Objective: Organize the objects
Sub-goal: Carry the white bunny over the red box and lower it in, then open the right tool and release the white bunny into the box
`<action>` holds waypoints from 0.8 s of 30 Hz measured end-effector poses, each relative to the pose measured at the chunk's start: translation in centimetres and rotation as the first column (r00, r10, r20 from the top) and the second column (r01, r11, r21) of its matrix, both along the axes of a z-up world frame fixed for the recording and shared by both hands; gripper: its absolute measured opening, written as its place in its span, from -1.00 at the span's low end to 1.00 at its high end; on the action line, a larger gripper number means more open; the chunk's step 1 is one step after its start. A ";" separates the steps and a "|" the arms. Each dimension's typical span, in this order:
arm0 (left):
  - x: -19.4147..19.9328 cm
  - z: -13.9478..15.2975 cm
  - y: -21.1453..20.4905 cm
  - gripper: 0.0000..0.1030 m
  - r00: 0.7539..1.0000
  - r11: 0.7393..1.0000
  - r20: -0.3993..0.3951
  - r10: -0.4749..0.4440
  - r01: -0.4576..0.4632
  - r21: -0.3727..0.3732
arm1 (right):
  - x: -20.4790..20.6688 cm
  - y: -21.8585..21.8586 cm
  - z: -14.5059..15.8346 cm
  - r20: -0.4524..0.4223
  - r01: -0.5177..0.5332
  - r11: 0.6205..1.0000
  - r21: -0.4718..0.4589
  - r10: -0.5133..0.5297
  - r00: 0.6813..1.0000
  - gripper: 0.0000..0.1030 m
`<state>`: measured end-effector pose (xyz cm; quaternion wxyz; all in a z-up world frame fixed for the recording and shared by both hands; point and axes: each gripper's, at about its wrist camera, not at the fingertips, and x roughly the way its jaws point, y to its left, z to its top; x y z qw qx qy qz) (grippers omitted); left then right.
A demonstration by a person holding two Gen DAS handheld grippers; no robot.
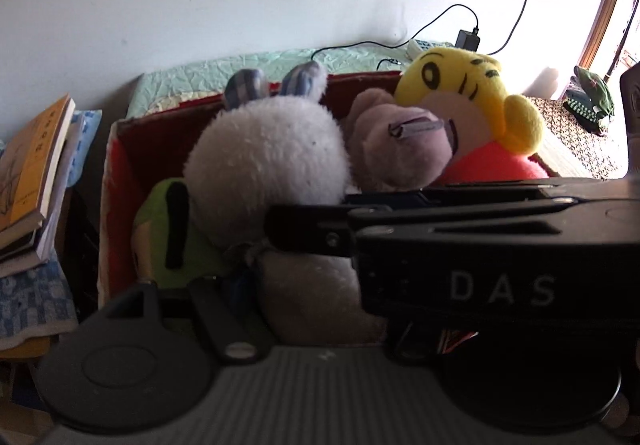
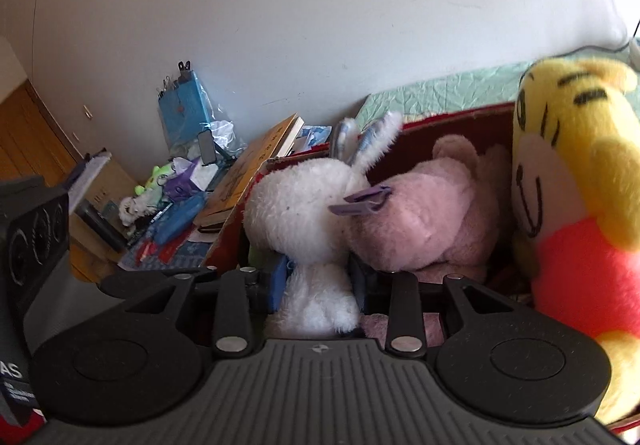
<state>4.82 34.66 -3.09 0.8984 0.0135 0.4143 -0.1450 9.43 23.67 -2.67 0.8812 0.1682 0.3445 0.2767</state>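
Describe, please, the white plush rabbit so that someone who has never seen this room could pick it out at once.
Find the red cardboard box by the white wall, full of soft toys. The white rabbit sits toward its left end, beside the pink bear, with the right tool closed on its body. It alone has white fur and upright ears with blue checked lining.

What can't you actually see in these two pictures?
- Left wrist view: left claw's fingertips, hidden behind the right claw.
- Right wrist view: white bunny body, pinched between the fingers; legs hidden by the claw body.
- Both: red box floor, covered by toys.
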 end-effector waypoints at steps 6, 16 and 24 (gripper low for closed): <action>0.3 -0.2 0.0 0.30 1.000 1.000 -0.023 0.005 -0.005 -0.016 | -0.1 0.2 0.1 0.008 -0.005 1.000 0.011 0.005 1.000 -0.23; -0.6 0.8 -0.6 0.52 0.998 0.999 -0.035 0.042 -0.042 0.002 | -1.2 -2.7 0.6 -0.049 0.058 0.989 0.135 -0.052 0.997 -0.12; -2.1 2.2 -1.9 0.72 0.998 0.994 0.029 0.060 -0.063 0.094 | -2.6 -4.4 1.4 -0.035 0.122 0.975 0.183 -0.117 0.992 -0.11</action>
